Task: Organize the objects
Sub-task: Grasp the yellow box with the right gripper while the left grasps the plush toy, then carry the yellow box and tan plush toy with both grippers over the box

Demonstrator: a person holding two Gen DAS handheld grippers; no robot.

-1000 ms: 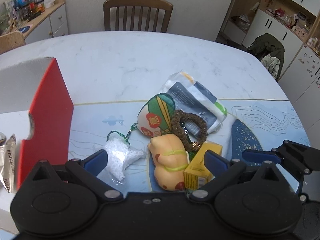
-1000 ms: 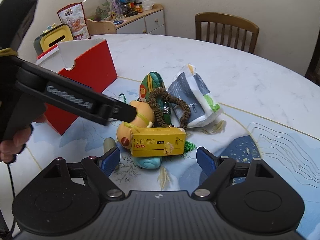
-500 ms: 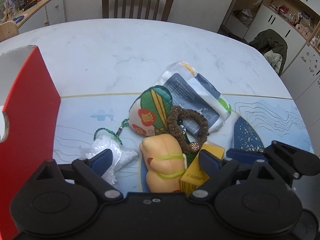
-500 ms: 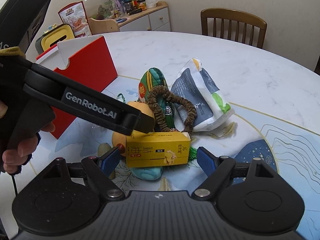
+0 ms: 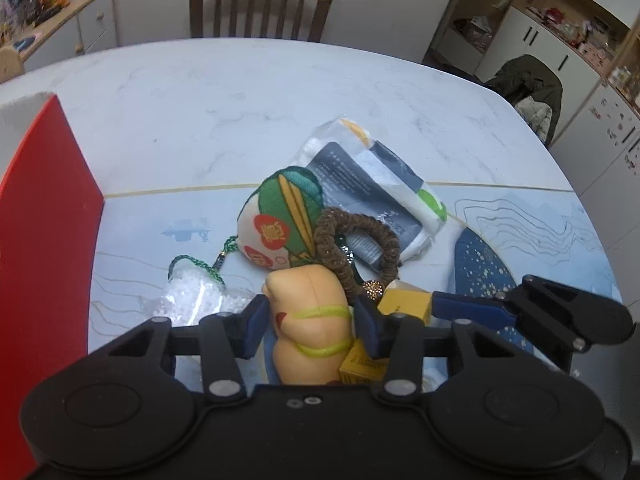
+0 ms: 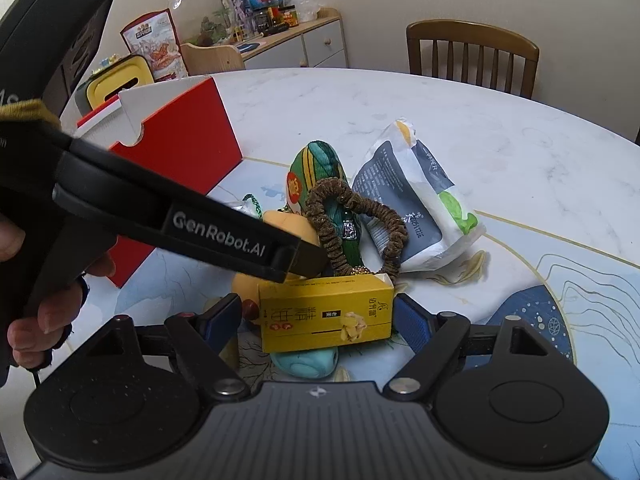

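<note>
A pile lies on the table mat [image 5: 168, 240]. In the left wrist view my left gripper [image 5: 312, 326] is closing, and its blue pads touch both sides of the orange plush toy [image 5: 310, 312]. A brown scrunchie [image 5: 360, 218], a green patterned pouch [image 5: 288, 216] and a grey-white packet [image 5: 372, 184] lie just beyond. In the right wrist view my right gripper [image 6: 320, 320] straddles the yellow box [image 6: 324, 312], closing slightly, with a small gap at the left pad. The left gripper's black finger [image 6: 216, 232] crosses above the toy [image 6: 284, 222].
A red open box [image 5: 44, 232] stands at the left of the pile. A bag of white beads [image 5: 196, 296] lies by the toy and a teal object [image 6: 308, 362] under the yellow box. A hand [image 6: 48, 312] holds the left gripper. A wooden chair [image 5: 260, 8] stands behind the table.
The left jaws came in from wide open onto the orange plush toy's sides. The right gripper stayed around the yellow box, a little closer to it.
</note>
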